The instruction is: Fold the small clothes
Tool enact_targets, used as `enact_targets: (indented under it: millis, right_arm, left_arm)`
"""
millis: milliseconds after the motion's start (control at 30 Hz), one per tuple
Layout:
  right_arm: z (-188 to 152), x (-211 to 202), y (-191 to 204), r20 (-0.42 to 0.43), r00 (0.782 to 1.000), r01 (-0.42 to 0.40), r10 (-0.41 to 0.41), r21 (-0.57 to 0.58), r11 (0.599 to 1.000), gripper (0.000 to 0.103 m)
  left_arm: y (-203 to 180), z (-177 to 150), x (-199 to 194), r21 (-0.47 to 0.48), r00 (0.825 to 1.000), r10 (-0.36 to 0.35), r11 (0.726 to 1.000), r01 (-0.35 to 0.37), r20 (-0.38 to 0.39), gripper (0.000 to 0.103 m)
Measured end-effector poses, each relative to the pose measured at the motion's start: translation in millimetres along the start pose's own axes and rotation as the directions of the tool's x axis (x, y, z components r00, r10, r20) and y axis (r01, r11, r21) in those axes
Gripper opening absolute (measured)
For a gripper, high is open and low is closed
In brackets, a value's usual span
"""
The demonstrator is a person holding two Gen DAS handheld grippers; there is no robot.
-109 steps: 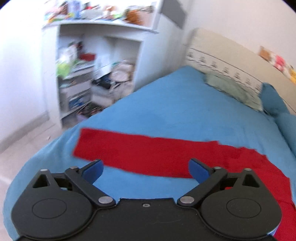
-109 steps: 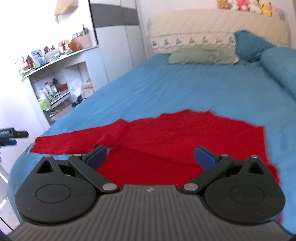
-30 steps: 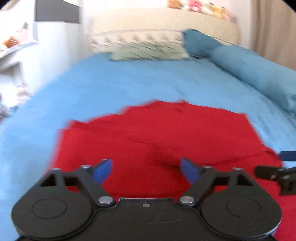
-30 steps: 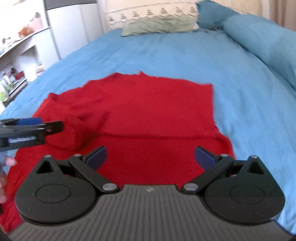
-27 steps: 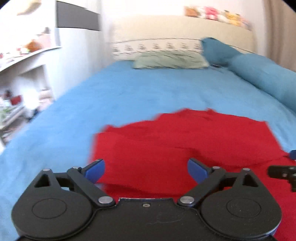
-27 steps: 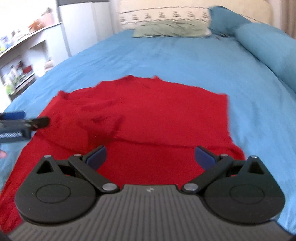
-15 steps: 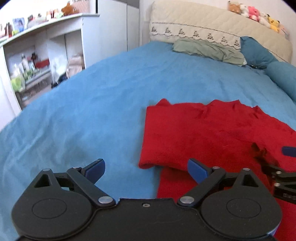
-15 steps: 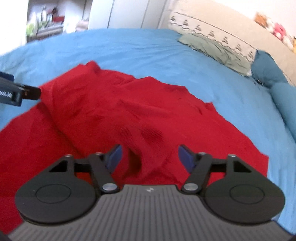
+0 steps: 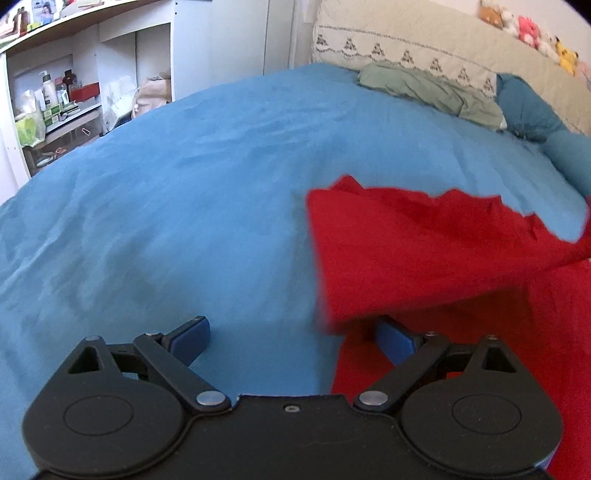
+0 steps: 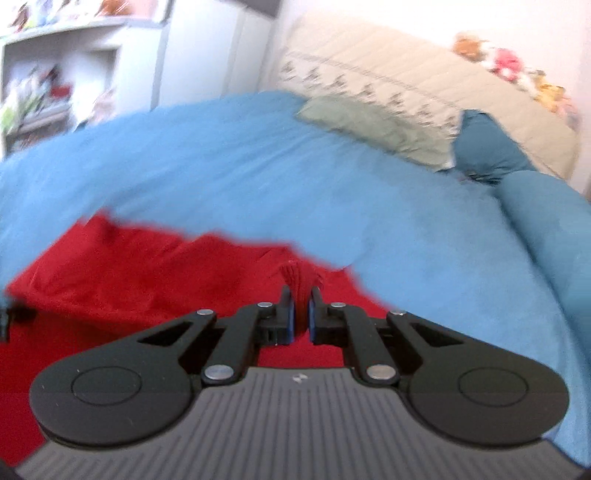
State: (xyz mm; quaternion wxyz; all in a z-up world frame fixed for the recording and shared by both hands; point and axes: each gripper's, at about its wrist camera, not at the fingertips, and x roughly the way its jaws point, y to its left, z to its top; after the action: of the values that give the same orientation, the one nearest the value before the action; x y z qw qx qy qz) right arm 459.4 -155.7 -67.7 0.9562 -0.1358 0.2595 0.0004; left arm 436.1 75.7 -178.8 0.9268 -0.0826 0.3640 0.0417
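A red garment (image 9: 424, 251) lies on the blue bedspread (image 9: 184, 206), its left part folded over itself. My left gripper (image 9: 291, 334) is open and empty, low over the bed at the garment's left edge; its right finger sits under the fold's corner. My right gripper (image 10: 300, 314) is shut on a bunched pinch of the red garment (image 10: 147, 277) and lifts it off the bed. That view is blurred.
A green pillow (image 9: 428, 88) and blue pillows (image 9: 528, 110) lie by the beige headboard (image 9: 424, 48). White shelves with clutter (image 9: 55, 99) stand left of the bed. Plush toys (image 9: 528, 29) sit on the headboard.
My right gripper has closed on the red cloth and raised it. The left gripper has moved left to the garment's edge and stays open.
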Motion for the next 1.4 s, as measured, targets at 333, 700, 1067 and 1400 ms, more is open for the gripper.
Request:
enact_targets:
  millis: [333, 700, 1067, 1400]
  right_arm:
    - [-47.2, 20.1, -106.8, -0.072, 0.987, 0.158, -0.145, 0.261, 0.952, 0.022]
    - [-125.2, 13.7, -143.1, -0.141, 0.983, 0.172, -0.121, 0.445, 0.879, 0.081]
    - [-128.7, 24.9, -107.5, -0.092, 0.995, -0.007, 0.045, 0.372, 0.928, 0.103]
    - [-131.5, 13.5, -112.6, -0.062, 0.997, -0.020, 0.053, 0.437, 0.899, 0.103]
  left_arm:
    - [-4.7, -3.7, 9.9, 0.006, 0.999, 0.034, 0.999, -0.034, 0.013, 0.098]
    - [-8.2, -6.6, 11.9, 0.039, 0.999, 0.050, 0.998, -0.051, 0.018, 0.099]
    - [-10.3, -8.7, 11.9, 0.051, 0.998, 0.053, 0.997, -0.054, 0.022, 0.100]
    - [-9.2, -5.9, 7.5, 0.060, 0.998, 0.054, 0.997, -0.056, 0.022, 0.101]
